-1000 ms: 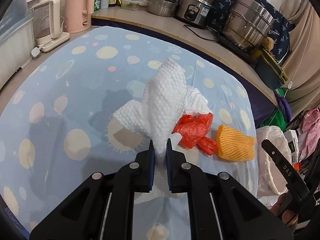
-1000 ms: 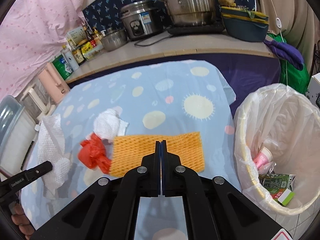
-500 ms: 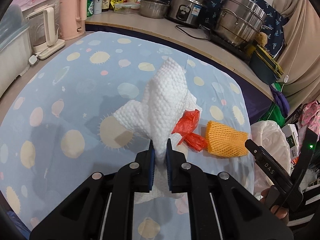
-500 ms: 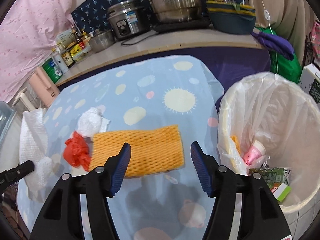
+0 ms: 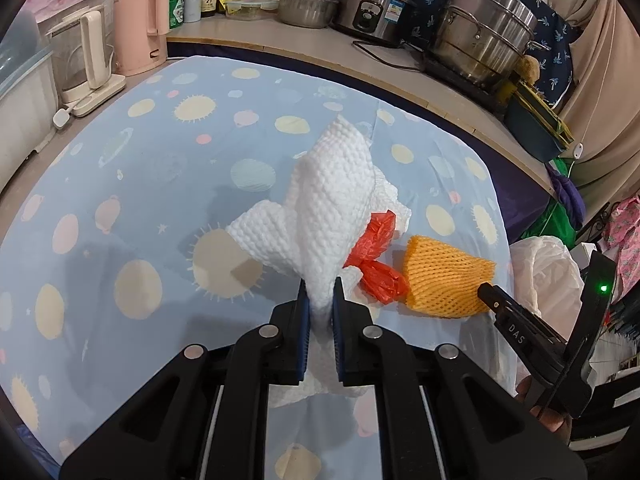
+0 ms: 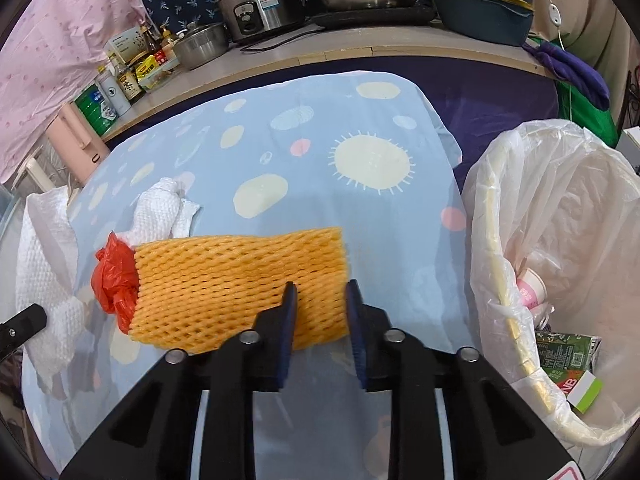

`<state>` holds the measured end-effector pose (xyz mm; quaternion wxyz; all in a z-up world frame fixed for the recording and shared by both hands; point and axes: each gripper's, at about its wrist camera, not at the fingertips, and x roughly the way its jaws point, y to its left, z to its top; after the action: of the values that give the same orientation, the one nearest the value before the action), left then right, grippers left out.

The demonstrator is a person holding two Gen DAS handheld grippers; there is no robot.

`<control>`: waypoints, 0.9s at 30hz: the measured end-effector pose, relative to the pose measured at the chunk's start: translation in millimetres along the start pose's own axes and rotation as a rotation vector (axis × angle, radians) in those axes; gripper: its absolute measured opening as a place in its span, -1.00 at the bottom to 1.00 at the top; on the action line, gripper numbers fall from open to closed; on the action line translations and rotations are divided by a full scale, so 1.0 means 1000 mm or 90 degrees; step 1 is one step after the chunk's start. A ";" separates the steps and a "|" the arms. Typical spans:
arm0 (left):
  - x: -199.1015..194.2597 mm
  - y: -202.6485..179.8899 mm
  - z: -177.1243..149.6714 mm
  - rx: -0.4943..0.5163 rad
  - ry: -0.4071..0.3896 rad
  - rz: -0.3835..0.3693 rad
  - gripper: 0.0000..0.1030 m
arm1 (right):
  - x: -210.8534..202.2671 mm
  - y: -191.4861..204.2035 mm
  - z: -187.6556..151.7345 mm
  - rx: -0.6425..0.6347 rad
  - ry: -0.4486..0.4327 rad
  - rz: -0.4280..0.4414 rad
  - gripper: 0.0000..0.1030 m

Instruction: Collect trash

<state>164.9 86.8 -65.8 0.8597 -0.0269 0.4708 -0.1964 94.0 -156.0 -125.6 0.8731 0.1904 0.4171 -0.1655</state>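
Note:
My left gripper [image 5: 319,294] is shut on a white paper towel [image 5: 332,196] and holds it above the blue patterned tablecloth [image 5: 160,168]. The towel also shows at the left of the right wrist view [image 6: 44,256]. An orange foam net [image 6: 240,280] lies on the cloth, with a crumpled red plastic bag [image 6: 114,276] at its left end and a second white towel wad [image 6: 158,216] behind it. My right gripper [image 6: 319,294] is open, its jaws straddling the net's near right end. In the left wrist view the net [image 5: 444,280] and red bag [image 5: 376,256] lie right of the towel.
A bin lined with a white bag [image 6: 560,264] stands off the table's right edge, holding a paper cup and cartons. A counter behind carries a rice cooker [image 6: 256,4], pots, bottles, a pink kettle [image 5: 138,28] and a clear kettle [image 5: 84,56].
My right gripper has opened, come forward and narrowed its jaws around the orange net's end. My left gripper still holds the towel and has barely moved.

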 end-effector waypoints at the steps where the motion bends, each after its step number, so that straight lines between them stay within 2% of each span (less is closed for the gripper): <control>1: 0.000 0.000 0.000 0.001 0.000 0.000 -0.82 | -0.002 0.000 0.000 -0.001 -0.002 0.003 -0.83; 8: -0.011 -0.006 0.002 0.008 -0.015 -0.003 -0.82 | -0.032 0.003 0.003 -0.001 -0.041 0.023 -0.87; 14: -0.028 -0.018 0.007 0.025 -0.038 -0.013 -0.81 | -0.081 0.006 0.016 -0.002 -0.106 0.047 -0.88; 22: -0.049 -0.057 0.017 0.067 -0.065 -0.040 -0.82 | -0.134 -0.001 0.039 0.003 -0.185 0.059 -0.88; 27: -0.060 -0.088 0.024 0.098 -0.082 -0.060 -0.82 | -0.161 -0.020 0.048 0.022 -0.227 0.052 -0.88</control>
<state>128.4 24.2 15.7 0.8775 0.0043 0.3962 -0.2701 20.7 -175.5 26.3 0.9357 0.1900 0.2449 -0.1684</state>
